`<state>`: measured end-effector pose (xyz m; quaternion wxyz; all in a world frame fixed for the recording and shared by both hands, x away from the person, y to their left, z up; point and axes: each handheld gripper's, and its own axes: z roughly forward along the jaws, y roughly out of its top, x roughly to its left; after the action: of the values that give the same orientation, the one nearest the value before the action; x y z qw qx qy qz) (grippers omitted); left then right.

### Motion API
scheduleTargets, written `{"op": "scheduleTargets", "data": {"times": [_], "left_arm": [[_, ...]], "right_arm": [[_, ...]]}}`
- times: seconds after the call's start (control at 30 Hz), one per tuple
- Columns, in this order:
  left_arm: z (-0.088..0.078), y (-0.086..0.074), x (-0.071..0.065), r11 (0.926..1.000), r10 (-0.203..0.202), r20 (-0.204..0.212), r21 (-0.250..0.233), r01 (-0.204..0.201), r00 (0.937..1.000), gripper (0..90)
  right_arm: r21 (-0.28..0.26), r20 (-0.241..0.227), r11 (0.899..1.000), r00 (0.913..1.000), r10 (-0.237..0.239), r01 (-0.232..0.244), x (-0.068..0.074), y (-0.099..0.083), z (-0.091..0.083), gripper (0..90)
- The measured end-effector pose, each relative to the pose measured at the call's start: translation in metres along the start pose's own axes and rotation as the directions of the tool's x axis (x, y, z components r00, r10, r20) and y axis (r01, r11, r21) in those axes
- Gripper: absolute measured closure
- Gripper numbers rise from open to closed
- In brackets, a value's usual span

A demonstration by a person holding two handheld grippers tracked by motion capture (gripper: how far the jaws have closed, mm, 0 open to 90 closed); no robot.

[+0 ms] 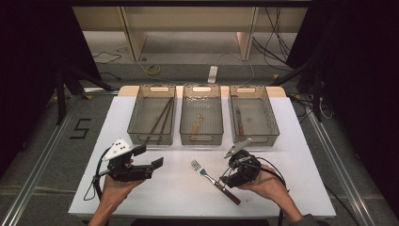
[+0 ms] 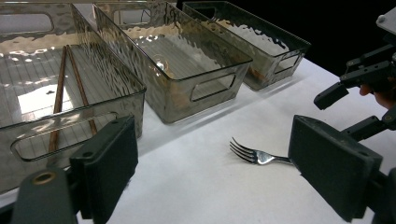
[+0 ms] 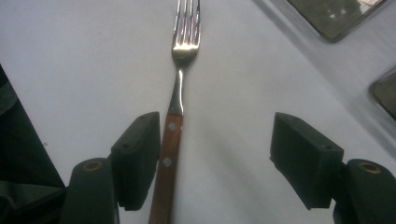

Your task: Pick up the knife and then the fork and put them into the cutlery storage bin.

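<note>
A fork (image 1: 214, 180) with a wooden handle lay flat on the white counter (image 1: 179, 197), in front of three clear bins (image 1: 201, 120) set side by side along the far edge. Its tines pointed up and to the person's left, its handle ran back toward the near right.

The right gripper (image 1: 230, 175) was right over that handle, with its jaws spread wide and empty. In the right gripper view the fork's (image 3: 173, 126) long axis ran straight away from the camera, parallel to the jaws, and the handle sat just beside the left-hand jaw rather than midway across the gap. A clean pinch would probably have called for a small sideways shift to centre it.

The left gripper (image 1: 148, 157) was held well apart to the left, jaws also wide open and holding nothing, so the right hand (image 1: 270, 186) was clearly the nearer.
</note>
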<state>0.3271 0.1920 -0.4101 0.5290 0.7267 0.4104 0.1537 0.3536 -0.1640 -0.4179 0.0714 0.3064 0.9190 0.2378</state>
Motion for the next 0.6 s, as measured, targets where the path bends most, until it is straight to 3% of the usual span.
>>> {"op": "scheduleTargets", "data": {"times": [0.27, 0.6], "left_arm": [[0.000, 0.000, 0.001, 1.0000, -0.001, 0.000, 0.001, 0.001, 1.0000, 15.3], [0.001, 0.000, 0.000, 1.0000, 0.002, 0.003, 0.000, -0.002, 1.0000, 15.3]], "right_arm": [[0.021, 0.018, 1.000, 0.9996, -0.021, 0.021, 0.005, -0.002, 0.002, 36.7], [0.065, 0.006, 0.996, 0.9982, -0.060, 0.060, 0.015, -0.002, 0.012, 41.7]]}}
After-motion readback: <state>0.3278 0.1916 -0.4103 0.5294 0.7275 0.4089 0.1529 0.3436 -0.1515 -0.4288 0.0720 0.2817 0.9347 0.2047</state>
